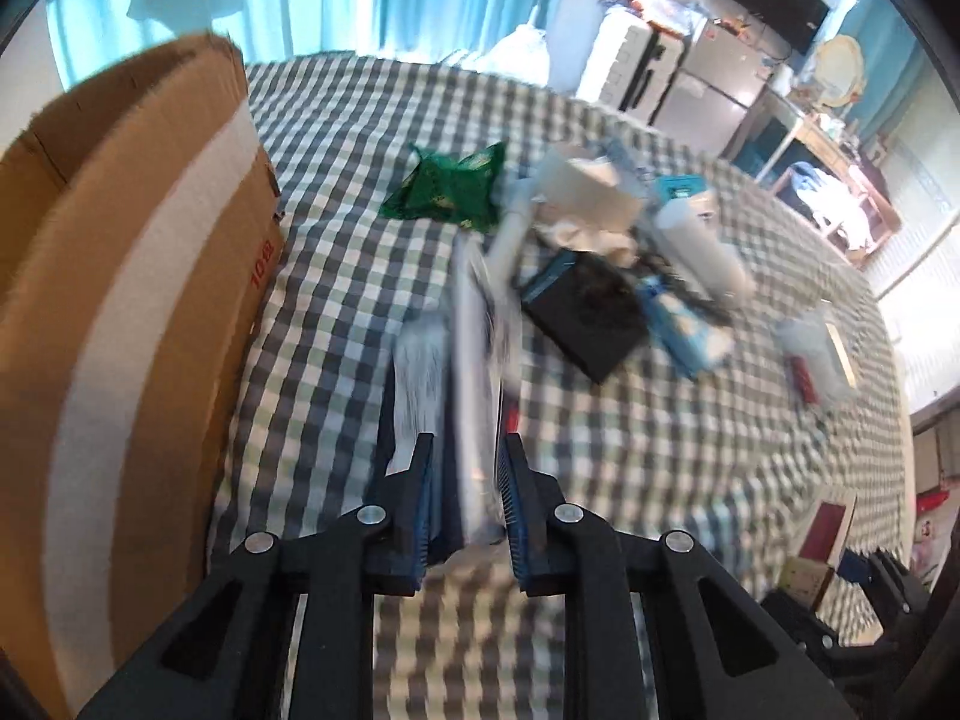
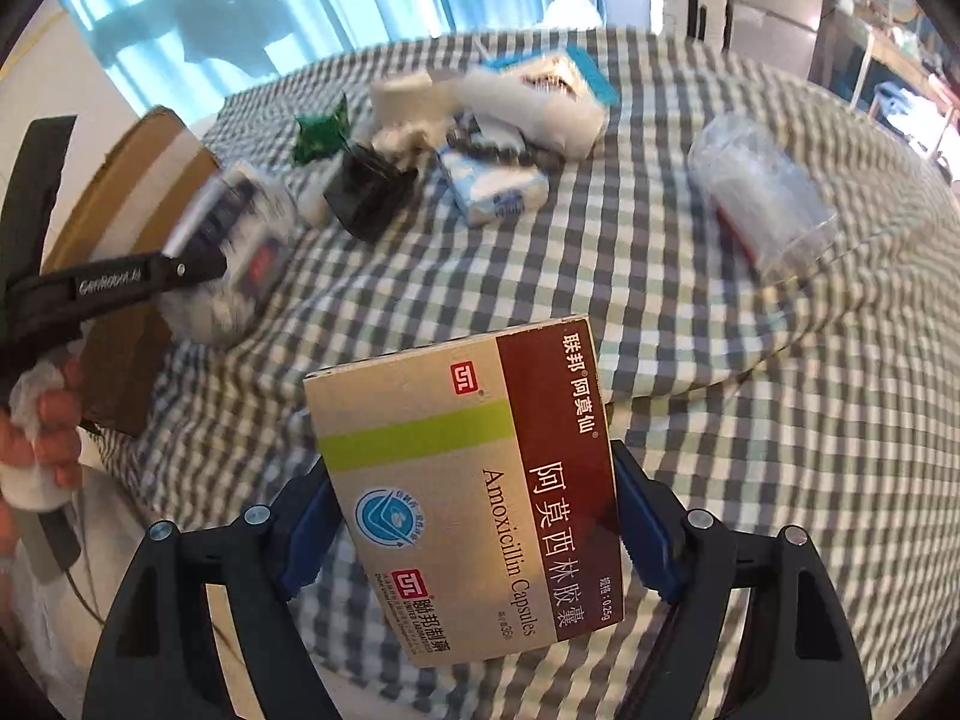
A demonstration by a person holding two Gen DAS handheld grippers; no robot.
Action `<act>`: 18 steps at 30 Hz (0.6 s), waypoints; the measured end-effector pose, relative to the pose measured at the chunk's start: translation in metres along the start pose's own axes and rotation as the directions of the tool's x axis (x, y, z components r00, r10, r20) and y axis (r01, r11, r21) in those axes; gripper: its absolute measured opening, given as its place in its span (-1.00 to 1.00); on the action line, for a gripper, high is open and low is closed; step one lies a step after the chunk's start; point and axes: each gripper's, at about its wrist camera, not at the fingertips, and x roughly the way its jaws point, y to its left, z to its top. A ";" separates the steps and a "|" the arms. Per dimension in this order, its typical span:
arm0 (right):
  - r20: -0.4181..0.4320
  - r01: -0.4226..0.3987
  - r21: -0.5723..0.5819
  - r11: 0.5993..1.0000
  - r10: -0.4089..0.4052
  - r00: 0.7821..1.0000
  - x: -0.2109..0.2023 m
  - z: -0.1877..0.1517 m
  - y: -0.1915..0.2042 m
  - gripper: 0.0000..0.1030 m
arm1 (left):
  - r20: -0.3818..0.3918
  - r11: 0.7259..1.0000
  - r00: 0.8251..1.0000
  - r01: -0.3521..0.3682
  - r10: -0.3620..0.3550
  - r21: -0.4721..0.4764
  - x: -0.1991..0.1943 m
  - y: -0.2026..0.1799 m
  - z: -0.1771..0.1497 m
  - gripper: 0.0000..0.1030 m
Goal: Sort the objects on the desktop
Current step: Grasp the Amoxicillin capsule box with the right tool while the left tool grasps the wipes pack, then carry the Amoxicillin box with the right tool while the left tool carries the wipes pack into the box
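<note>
My left gripper [image 1: 468, 456] is shut on a thin flat packet [image 1: 474, 372], white and dark blue, seen edge-on and blurred. The right wrist view shows that packet [image 2: 252, 240] held above the table beside the cardboard box [image 2: 138, 180]. My right gripper [image 2: 474, 534] is shut on a beige and maroon amoxicillin capsule box [image 2: 474, 498], held tilted above the table's near edge. On the checked tablecloth [image 2: 600, 276] lies a heap: a green packet [image 1: 447, 192], a black box [image 1: 585, 315], a blue and white tissue pack [image 1: 684, 330] and a white tube [image 1: 510, 234].
A tall cardboard box [image 1: 120, 300] stands at the left of the table. A clear plastic cup [image 2: 762, 192] lies on its side to the right. A hand [image 2: 36, 438] holds the left gripper's handle. Curtains, shelves and a monitor are behind the table.
</note>
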 end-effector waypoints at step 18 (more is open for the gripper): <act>0.104 0.001 -0.024 1.000 0.002 0.995 -0.070 -0.015 0.043 0.57 | 0.047 0.999 0.999 -0.006 0.003 0.049 -0.026 -0.009 -0.034 0.60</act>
